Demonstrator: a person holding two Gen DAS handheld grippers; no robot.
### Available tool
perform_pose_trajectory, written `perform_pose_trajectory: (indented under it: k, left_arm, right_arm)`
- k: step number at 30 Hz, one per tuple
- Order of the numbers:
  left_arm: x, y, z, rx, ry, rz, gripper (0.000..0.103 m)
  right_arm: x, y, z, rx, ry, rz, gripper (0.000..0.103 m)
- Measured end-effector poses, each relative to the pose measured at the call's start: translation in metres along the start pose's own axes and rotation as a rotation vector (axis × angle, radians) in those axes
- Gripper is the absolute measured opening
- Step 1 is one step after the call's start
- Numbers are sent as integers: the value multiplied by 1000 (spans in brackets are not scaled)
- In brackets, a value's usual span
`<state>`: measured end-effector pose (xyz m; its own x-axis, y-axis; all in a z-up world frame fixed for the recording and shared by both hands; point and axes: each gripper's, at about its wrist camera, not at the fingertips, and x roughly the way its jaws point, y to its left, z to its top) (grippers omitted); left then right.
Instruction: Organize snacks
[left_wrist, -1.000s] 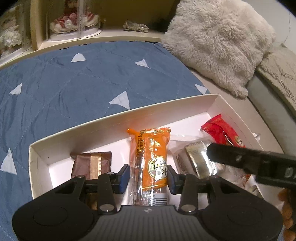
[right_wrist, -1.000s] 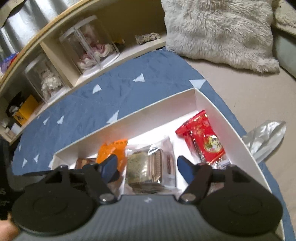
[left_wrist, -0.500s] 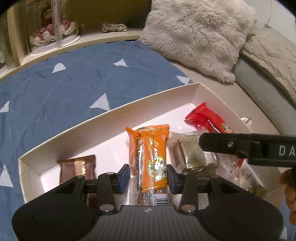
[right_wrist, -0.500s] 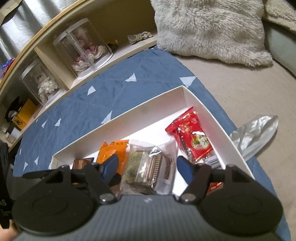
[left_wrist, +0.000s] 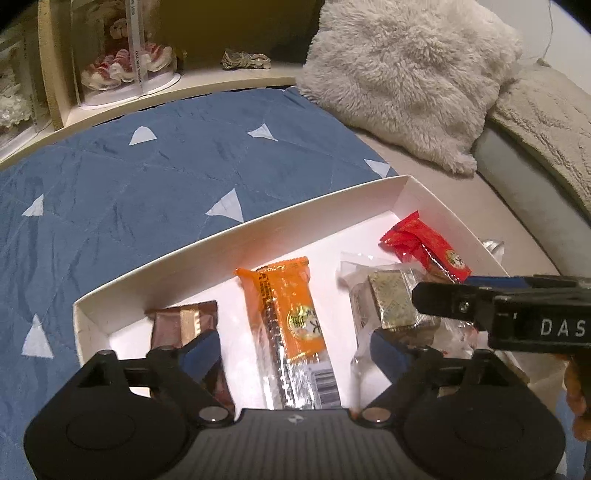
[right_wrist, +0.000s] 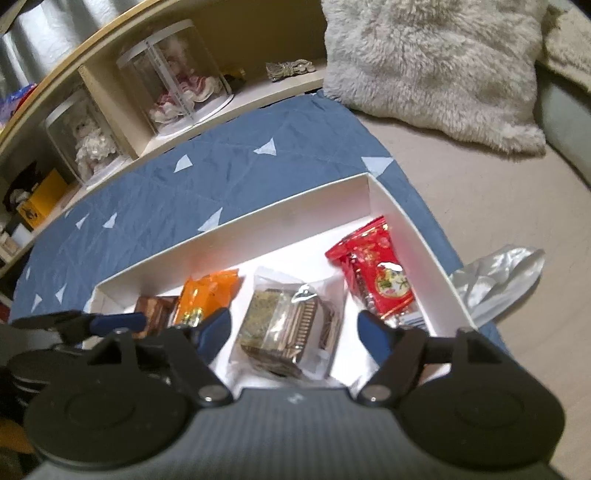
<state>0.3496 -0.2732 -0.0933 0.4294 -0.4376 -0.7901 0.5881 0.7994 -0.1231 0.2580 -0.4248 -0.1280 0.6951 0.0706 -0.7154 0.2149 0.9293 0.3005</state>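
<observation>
On the blue quilt (left_wrist: 155, 177) sits a white box (left_wrist: 280, 229); inside lie, left wall to right wall, a brown packet (left_wrist: 184, 321), an orange bar (left_wrist: 291, 317), a clear-wrapped snack (right_wrist: 291, 328) and a red packet (right_wrist: 380, 273); left tongs (left_wrist: 295, 350) spread astride the orange bar; right tongs (right_wrist: 291, 332) spread astride the clear-wrapped snack.

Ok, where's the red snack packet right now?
Both views show the red packet lying in the white box, far right end, beside the clear-wrapped snack.
</observation>
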Motion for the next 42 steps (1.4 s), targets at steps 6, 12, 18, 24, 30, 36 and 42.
perform_pose_trajectory:
  k: [6,12,18,24,30,36,42]
  left_arm:
    - [-25,5,-6,-29,-19,19,103]
    - [-57,12,-17,-69,-41,38,103]
    - [-92,21,-31,-126,-90,81,103]
    - [-128,22,-44,-180,-129,101,103]
    - [-171,13,-61,-217,-193,140,103]
    - [-212,-5,-79,-212,-247,200,103]
    - [-251,-22,-99,-217,-303,267,103]
  right_arm:
    - [-18,1,-1,-28,-32,-7,101]
    - [-35,15,-5,-94,-53,-28,102]
    - [-53,26,-12,-135,-53,-42,102]
    - [-79,33,-20,-162,-67,-38,102]
    - [-119,42,-33,-183,-103,-16,102]
    - [-163,51,-51,-209,-156,-17,102]
    - [-207,56,-68,-222,-207,1,102]
